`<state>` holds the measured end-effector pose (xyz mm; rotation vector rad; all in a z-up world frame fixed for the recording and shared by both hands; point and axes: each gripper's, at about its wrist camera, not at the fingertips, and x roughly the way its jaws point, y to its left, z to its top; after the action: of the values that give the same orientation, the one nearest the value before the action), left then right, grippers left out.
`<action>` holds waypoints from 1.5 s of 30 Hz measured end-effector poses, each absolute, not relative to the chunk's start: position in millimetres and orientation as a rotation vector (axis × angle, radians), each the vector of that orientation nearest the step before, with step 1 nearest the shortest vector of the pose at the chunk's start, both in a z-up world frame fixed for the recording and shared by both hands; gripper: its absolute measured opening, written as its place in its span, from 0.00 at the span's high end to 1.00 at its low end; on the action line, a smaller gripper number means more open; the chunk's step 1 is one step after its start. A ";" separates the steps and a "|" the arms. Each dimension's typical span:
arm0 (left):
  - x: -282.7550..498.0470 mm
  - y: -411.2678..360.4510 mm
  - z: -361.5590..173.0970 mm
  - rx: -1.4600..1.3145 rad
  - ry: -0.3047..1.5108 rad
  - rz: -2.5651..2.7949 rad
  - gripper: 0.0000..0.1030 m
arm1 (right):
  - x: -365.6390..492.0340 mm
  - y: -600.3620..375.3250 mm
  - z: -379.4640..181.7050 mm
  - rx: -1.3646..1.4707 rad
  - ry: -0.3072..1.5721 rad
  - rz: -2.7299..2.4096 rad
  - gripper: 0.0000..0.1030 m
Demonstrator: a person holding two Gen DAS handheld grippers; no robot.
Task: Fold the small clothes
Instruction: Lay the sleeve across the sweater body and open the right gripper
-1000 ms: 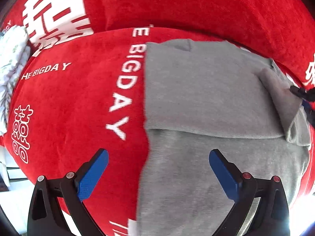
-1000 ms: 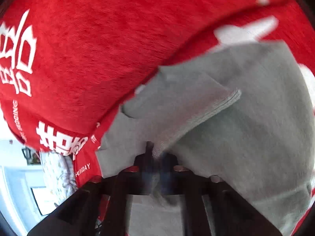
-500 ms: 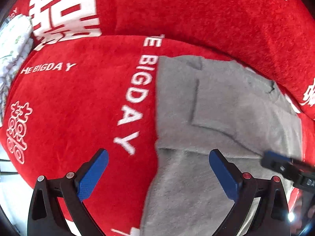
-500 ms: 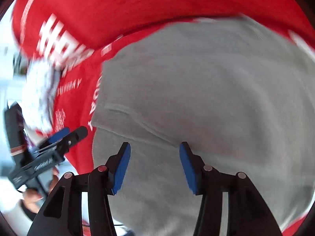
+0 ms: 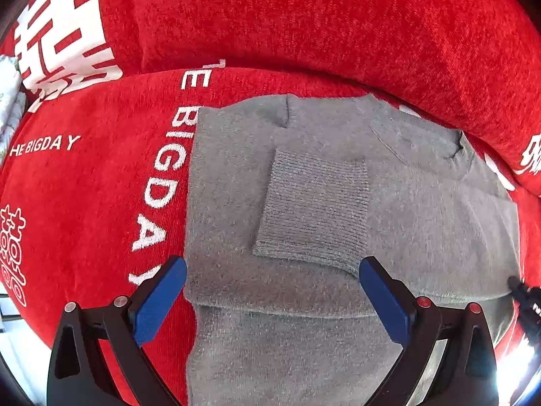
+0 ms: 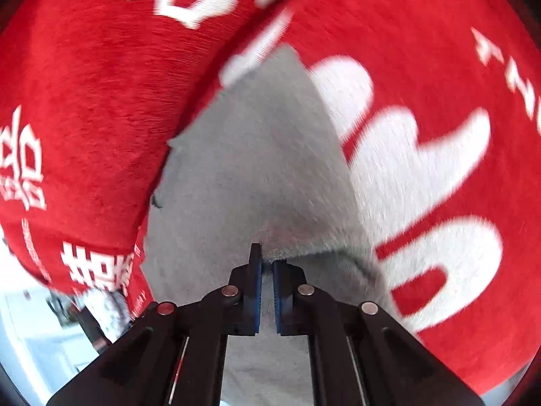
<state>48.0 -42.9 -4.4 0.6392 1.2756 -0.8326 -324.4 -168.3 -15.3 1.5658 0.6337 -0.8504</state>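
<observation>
A grey knit sweater (image 5: 338, 203) lies flat on a red plush blanket (image 5: 84, 203) printed with white lettering and characters. One sleeve is folded across the sweater's body, its ribbed cuff (image 5: 314, 209) lying on top near the middle of the garment. The collar (image 5: 456, 150) sits at the far right corner of the sweater, next to a raised red fold of the blanket.

The left gripper (image 5: 272, 299) hovers above the sweater with its blue-padded fingers (image 5: 159, 301) spread wide and nothing between them. The left finger sits over the sweater's left edge, where grey knit meets the "BIGDAY" lettering; the right finger sits just below the cuff's lower right corner. A folded edge of the sweater runs crosswise between the two fingers. At the sweater's right edge in the left wrist view, a dark tip of the right gripper (image 5: 525, 299) shows against the cloth.

In the right wrist view, which is motion-blurred, the right gripper (image 6: 267, 264) has its fingers (image 6: 256, 270) pressed nearly together, pinching a folded edge of the sweater (image 6: 250, 176) at their tips. The grey cloth spreads away from the fingers toward the far side, with the red blanket (image 6: 422, 67) on both sides of it.
</observation>
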 end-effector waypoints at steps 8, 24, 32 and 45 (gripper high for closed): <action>46.6 -41.8 -3.5 0.665 1.267 -0.848 0.01 | -357.5 -183.0 -18.6 1.504 0.728 -0.820 0.94; 52.8 -65.2 -10.9 0.685 1.266 -0.840 0.01 | -388.7 -187.8 -13.6 1.544 0.718 -0.866 0.48; 42.5 -66.9 -23.5 0.755 1.257 -0.844 0.01 | -371.2 -197.9 -8.5 1.331 0.895 -0.844 0.84; 20.0 -65.8 -4.4 0.687 1.332 -1.053 0.93 | -372.8 -194.6 -9.4 1.302 0.955 -0.861 0.80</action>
<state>20.0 -65.8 -4.4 0.6874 1.3322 -1.0533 -372.8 -194.6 -9.4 1.3019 0.9553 -0.8606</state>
